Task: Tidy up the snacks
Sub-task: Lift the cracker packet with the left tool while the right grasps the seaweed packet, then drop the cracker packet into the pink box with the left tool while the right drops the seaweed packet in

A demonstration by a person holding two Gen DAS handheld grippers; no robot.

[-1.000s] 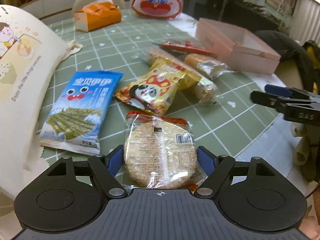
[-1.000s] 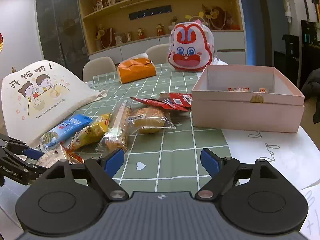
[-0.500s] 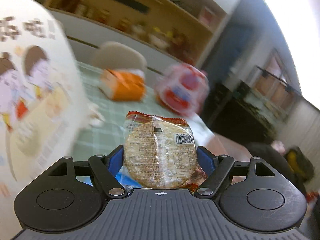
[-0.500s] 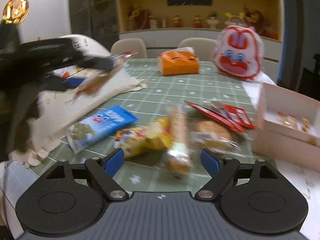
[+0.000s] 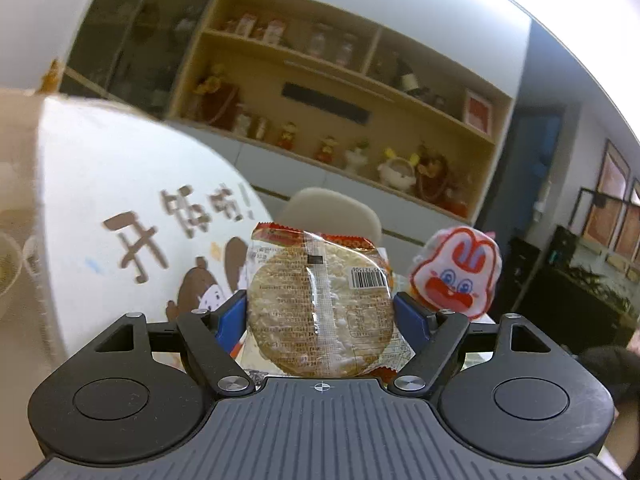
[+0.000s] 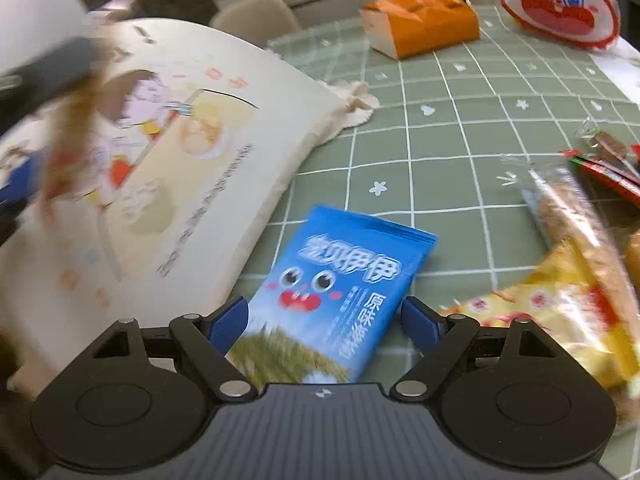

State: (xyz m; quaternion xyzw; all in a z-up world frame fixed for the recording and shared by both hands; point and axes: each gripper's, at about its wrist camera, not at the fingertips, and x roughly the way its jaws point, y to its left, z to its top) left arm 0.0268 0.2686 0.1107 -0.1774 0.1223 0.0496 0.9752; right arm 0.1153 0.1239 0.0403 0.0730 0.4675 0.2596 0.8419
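Between the right gripper's opening jaws, the blue seaweed packet lies flat, lengthwise along the fingers.

rice cracker pack: clear wrapper, upright | blue seaweed packet: flat on tablecloth

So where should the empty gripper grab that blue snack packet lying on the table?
Probably across the near, narrow end of the blue seaweed snack packet, coming down from above. It lies flat on the green checked tablecloth, its long sides already lined up between the right gripper fingers, whose jaws are opening and not touching it.
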